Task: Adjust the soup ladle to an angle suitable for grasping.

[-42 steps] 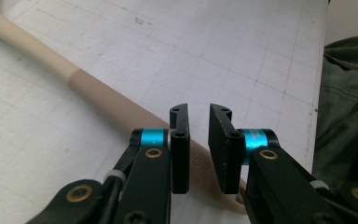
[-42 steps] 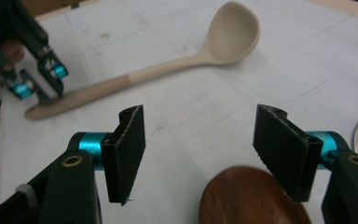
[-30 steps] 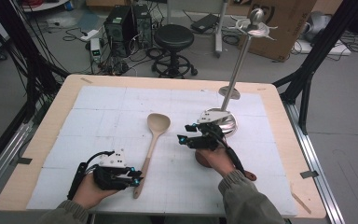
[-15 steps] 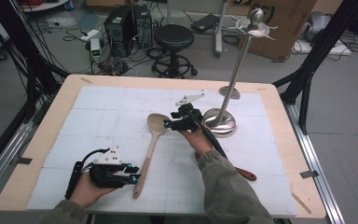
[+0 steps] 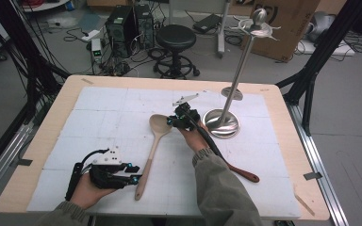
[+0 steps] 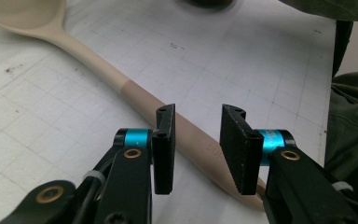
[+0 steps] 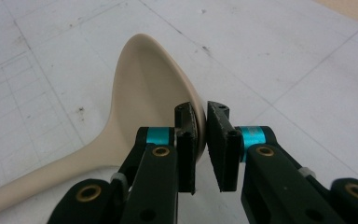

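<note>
Closing in from both ends now on the long pale wooden spoon [image 5: 152,147], which lies flat on the white gridded table [image 5: 99,117], bowl toward the far side, handle running back toward the person. The right hand-held gripper [image 5: 178,119] sits at the bowl's edge; in the right gripper view its jaws are nearly together with the bowl's rim [image 7: 192,100] between them, though whether they truly pinch it I cannot tell. The left hand-held gripper [image 5: 133,178] waits just beside the handle's near end, jaws apart, and in the left gripper view the handle [image 6: 193,135] passes slantwise between them, untouched. So the long axis joins the two grippers, one per end. Behind the right one stands a tall silver metal stand [image 5: 231,89] with hooks; a dark red-handled utensil [image 5: 242,173] lies nearby.
</note>
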A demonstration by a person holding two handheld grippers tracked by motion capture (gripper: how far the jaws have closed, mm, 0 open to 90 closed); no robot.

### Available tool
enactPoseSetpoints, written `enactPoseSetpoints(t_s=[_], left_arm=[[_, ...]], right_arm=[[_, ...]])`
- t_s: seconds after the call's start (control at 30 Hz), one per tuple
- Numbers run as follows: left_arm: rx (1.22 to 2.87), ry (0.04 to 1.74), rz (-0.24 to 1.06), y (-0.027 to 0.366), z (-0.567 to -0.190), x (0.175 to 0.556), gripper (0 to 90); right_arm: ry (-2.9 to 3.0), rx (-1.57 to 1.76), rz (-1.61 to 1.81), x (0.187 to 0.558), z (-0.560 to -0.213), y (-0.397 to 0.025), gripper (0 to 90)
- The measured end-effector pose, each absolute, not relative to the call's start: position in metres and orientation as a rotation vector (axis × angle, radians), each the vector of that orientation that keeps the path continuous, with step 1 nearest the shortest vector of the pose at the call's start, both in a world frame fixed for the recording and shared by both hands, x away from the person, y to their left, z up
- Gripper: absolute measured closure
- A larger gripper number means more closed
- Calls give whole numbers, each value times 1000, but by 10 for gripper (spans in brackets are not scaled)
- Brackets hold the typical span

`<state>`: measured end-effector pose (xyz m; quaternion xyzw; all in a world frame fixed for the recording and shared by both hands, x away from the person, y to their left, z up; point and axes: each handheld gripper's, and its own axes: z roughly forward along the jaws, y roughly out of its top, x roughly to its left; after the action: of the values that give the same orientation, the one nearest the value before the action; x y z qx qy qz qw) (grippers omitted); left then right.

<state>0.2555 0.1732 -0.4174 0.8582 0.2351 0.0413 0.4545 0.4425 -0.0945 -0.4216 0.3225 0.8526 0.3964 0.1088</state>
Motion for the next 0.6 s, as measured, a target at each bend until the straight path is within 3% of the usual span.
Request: enactPoseSetpoints(t_s=[0.6], left_arm=[[2088,599,105,173,-417,255,570]], right_arm=[[2458,1132,1144,412,-412,-150,811]])
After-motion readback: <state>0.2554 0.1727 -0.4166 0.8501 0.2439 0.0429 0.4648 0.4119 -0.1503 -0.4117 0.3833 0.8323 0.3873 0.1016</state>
